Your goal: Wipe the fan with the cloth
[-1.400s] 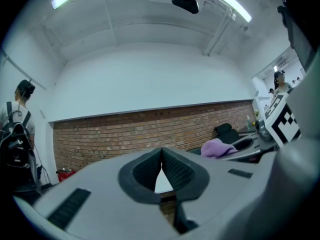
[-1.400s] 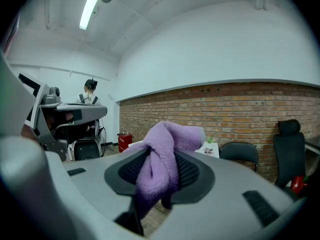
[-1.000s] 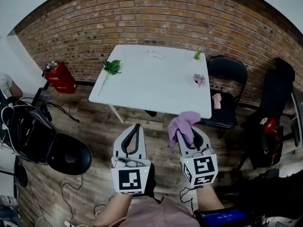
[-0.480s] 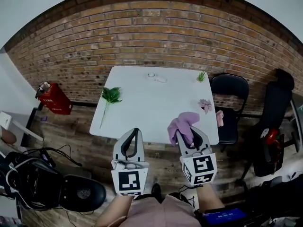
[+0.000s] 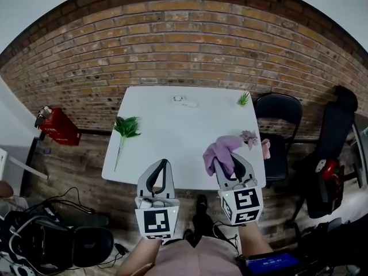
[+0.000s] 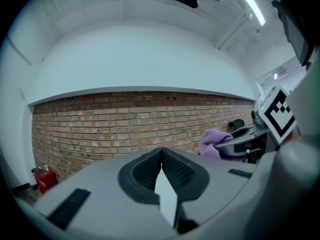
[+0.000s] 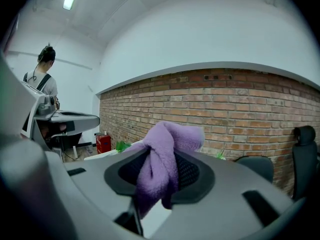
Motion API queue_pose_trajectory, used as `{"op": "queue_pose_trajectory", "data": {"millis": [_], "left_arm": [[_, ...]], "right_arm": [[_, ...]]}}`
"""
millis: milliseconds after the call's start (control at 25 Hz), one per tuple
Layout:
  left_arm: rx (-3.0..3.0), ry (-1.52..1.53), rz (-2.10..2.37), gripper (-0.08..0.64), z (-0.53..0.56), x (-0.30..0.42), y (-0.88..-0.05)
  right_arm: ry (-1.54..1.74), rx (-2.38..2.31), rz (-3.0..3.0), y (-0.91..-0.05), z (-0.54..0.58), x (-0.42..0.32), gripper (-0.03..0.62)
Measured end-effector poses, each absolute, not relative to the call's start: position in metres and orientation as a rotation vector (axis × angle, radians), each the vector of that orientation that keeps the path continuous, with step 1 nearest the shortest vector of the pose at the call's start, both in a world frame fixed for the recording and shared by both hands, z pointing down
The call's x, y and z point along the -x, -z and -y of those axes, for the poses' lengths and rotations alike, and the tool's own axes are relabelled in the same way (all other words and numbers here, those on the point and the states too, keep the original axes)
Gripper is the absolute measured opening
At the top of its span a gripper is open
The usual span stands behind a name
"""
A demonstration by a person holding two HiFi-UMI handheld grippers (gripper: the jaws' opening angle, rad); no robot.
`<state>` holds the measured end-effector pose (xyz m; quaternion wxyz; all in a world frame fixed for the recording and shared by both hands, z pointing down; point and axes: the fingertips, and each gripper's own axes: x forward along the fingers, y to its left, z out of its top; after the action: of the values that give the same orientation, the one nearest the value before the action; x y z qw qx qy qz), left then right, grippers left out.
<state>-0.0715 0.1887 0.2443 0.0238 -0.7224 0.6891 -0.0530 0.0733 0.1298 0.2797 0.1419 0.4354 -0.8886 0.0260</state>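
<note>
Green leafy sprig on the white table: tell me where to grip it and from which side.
Best grip the green leafy sprig at its bushy head, probably from above: its thin stem lies flat on the white table, leaving little to pinch. The left claw is shut and empty.

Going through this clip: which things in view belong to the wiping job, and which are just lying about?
Job in hand: purple cloth, clamped in the right gripper; left gripper, shut and empty. What is to be wiped cannot be made out.

Lying about: white table, leafy green sprig, small green plant, small white thing too small to name, black chair, red container.
</note>
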Motion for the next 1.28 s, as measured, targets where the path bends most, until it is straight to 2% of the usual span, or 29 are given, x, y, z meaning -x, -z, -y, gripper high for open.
{"op": "queue_pose_trajectory", "data": {"millis": [640,1000,1280], "left_arm": [[2.12,0.239,-2.24,0.012,-0.024,0.088,-0.243],[2.051,0.245,-2.256,0.012,0.015,0.107,-0.22],[2.097,0.224,-2.286,0.012,0.051,0.136,-0.243]], "right_arm": [[-0.129,-1.17,2.617,-0.296,0.052,-0.063,0.135],[-0.097,-1.174,2.654,-0.274,0.108,-0.047,0.135],[-0.098,-1.204,2.581,-0.294,0.15,-0.029,0.135]]}}
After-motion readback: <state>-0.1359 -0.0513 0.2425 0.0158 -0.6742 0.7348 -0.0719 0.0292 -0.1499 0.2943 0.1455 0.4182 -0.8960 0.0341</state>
